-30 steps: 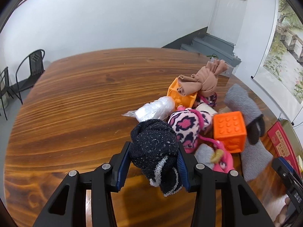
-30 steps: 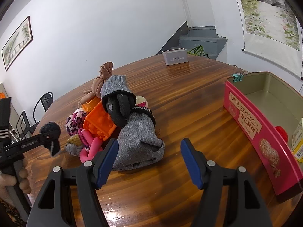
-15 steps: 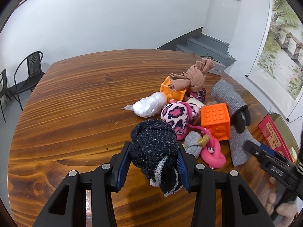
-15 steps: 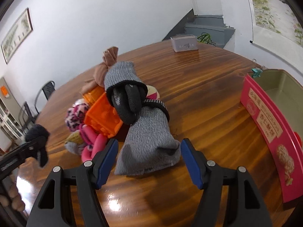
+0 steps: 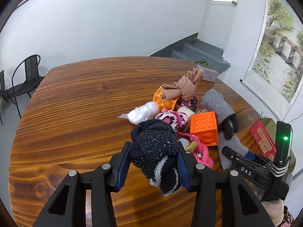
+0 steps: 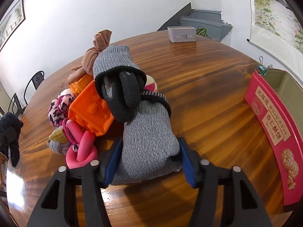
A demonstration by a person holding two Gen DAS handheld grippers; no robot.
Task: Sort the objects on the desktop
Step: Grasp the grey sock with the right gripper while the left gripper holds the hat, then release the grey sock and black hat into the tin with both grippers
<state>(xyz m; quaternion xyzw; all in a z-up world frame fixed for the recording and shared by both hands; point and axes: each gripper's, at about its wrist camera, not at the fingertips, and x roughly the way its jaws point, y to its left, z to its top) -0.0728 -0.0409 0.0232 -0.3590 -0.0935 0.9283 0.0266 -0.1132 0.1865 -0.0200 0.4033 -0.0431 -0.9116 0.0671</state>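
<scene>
The left half of the wooden table [image 5: 75, 102] lay bare out to its curved rim, with two black chairs [image 5: 28, 79] on the floor beyond it. The left gripper [image 5: 154, 163] was clamped on a bundled black sock [image 5: 155, 147], held above the table just short of the pile. The pile sat right of centre: a clear plastic wrap [image 5: 142, 112] on its left fringe, a pink leopard-print sock [image 5: 170, 118], an orange studded cube [image 5: 203, 127] in front, a second orange cube [image 5: 162, 99] behind under a knotted tan stocking [image 5: 185, 88], and a pink looped toy [image 6: 80, 151] touching the near cube. The right gripper [image 6: 150, 159] stood with its blue pads against both sides of the grey knitted glove [image 6: 147, 132], which lay on the table at the pile's right edge; whether it was squeezing the glove could not be told. A second grey glove [image 6: 113, 62] with black fingertips leaned over it. Right of the gloves, open wood ran to a pink biscuit tin [image 6: 274, 132] at the table's edge, with a small grey box [image 6: 181, 34] at the far rim.
</scene>
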